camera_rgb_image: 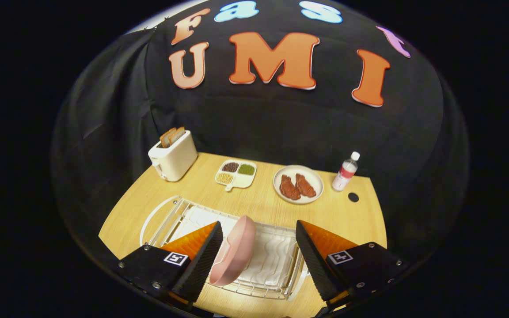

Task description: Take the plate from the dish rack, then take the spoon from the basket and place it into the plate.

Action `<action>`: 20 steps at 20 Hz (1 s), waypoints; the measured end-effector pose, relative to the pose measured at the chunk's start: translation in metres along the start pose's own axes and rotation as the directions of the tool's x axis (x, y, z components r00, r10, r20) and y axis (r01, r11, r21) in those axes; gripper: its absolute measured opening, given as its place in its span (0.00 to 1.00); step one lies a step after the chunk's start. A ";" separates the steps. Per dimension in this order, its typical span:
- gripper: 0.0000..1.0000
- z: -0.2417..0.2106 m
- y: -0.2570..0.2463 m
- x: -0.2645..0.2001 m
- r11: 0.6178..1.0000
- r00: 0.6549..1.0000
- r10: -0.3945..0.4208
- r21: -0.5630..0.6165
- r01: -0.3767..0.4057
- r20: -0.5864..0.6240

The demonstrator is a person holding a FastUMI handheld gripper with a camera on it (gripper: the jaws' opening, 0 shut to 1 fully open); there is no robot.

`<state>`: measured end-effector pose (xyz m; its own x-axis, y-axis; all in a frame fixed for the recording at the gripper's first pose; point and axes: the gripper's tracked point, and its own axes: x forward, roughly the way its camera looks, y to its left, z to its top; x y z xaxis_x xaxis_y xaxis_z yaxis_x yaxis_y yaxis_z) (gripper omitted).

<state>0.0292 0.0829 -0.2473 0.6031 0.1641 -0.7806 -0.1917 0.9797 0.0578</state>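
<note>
A pink plate (235,249) stands on edge in the white wire dish rack (276,256), leaning a little. My gripper (259,234) hangs over the rack with its fingers wide open. The plate sits between the fingers, close against the left finger (203,258); I cannot tell if they touch. The right finger (314,258) is well apart from it, over the rack's right side. No finger presses on the plate.
Beyond the rack on the wooden table stand a white toaster (173,157) with bread, a divided dish (236,173) of beans, a white plate (298,184) with meat pieces and a small water bottle (345,172). A dark hole (353,197) marks the tabletop.
</note>
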 end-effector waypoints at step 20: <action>0.55 -0.079 0.044 0.063 0.993 0.861 0.075 0.113 -0.021 -0.503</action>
<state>-0.0020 0.1269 -0.3432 0.1150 0.1572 -0.9809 -0.1153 0.9828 0.1440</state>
